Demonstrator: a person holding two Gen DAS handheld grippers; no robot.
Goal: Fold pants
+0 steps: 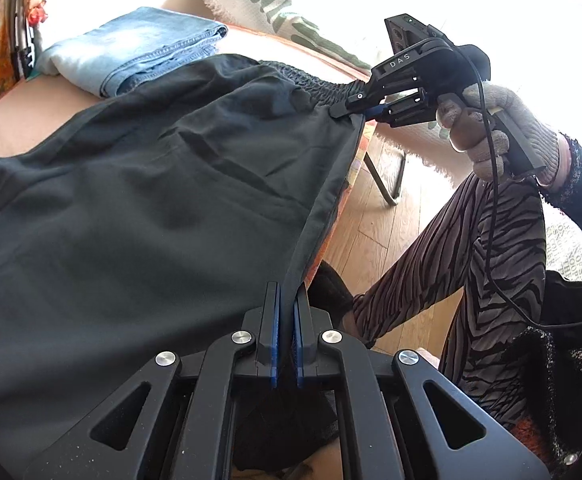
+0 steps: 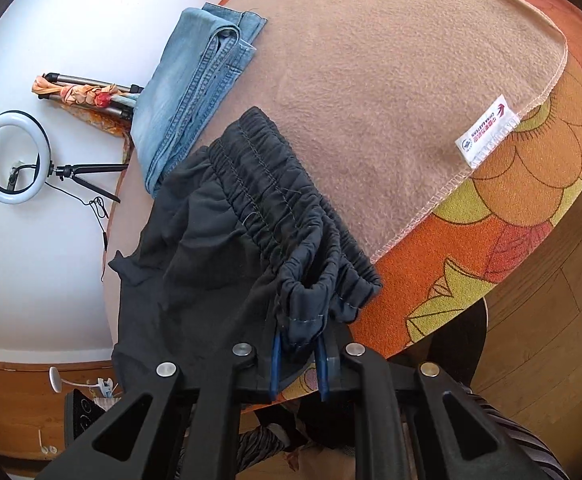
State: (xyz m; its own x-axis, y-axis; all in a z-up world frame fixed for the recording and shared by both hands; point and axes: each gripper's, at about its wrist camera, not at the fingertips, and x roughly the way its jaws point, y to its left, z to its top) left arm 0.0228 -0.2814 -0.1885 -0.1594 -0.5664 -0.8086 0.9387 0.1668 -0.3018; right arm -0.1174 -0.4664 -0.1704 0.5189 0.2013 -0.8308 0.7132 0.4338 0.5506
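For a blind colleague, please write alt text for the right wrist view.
The right gripper clamps the elastic waistband of black pants lying on a tan blanket. Folded blue jeans lie beyond them, and a ring light stands by the white wall.

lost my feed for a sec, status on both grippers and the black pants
Left gripper shut on side seam of black pants. Right gripper shut on elastic waistband. Folded jeans touching pants' far edge.

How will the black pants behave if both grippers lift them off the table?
The black pants look thin and creased, so they'll probably sag between the left gripper and right gripper. The gathered elastic waistband may bunch or stretch. The cloth looks light, and probably won't resist.
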